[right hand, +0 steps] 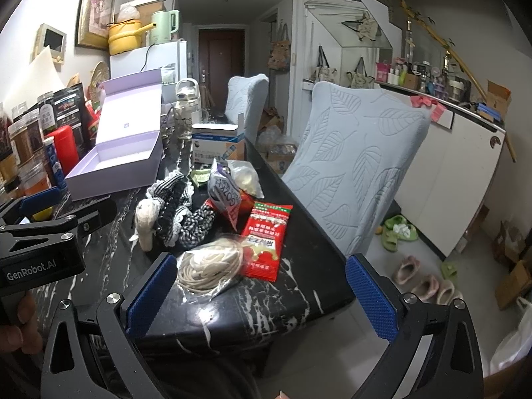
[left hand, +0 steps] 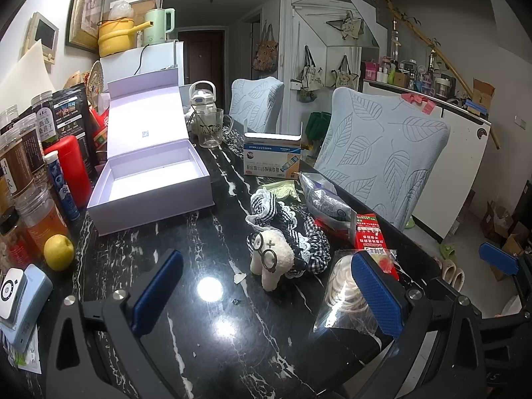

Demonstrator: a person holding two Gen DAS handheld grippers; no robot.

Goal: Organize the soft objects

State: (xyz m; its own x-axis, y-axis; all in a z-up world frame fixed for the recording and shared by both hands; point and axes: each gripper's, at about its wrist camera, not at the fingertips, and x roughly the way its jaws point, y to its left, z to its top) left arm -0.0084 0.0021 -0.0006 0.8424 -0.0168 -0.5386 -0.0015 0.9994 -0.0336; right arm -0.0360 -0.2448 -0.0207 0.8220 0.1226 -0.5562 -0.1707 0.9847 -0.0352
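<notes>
Both grippers hang empty with their fingers spread wide: the left gripper (left hand: 266,292) low over the black marble table (left hand: 206,332), the right gripper (right hand: 262,296) near the table's front corner; the soft things lie bunched between them and the far clutter, a small plush lamb (left hand: 271,259) standing against a heap of checked, lace-edged fabric (left hand: 299,229), with the open lilac box (left hand: 149,179) well apart to the left, likely where they belong; the risk, as I judge it, is a snagged grasp, since the fabric touches the lamb and a pull on one may drag the other, or sweep the clear bag of cord (right hand: 209,266) and the red packet (right hand: 266,242) off the near edge, which lies just beside them; the chair (right hand: 352,166) crowds the right flank, jars (left hand: 40,206) and a lemon (left hand: 59,252) the left; the bare polished middle gives the only free lane to the box.
</notes>
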